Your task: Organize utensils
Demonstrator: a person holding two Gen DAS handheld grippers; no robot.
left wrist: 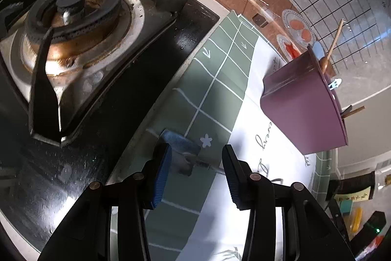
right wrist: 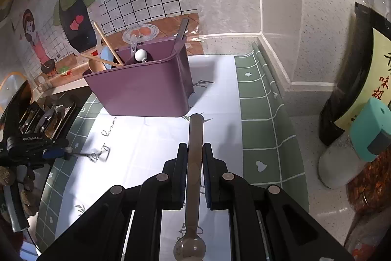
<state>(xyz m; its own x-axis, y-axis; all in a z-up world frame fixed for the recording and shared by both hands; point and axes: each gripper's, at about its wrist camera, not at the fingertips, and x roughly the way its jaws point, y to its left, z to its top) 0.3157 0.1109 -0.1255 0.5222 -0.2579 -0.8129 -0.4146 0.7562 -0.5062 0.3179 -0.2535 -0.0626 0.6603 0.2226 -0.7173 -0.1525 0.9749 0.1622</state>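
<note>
Spoon [right wrist: 194, 163] clamped in right gripper [right wrist: 195, 158] jaws; left gripper [left wrist: 195, 158] jaws apart over blue-handled utensil [left wrist: 180, 143].

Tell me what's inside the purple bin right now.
The purple bin holds wooden chopsticks, a wooden spoon, a white ball-topped utensil and a dark handle. Its walls hide their lower ends.

Daylight glares off the white mat [right wrist: 151, 138]; strong fisheye bending, dark corners, and a blurred utensil [left wrist: 185, 155].
</note>
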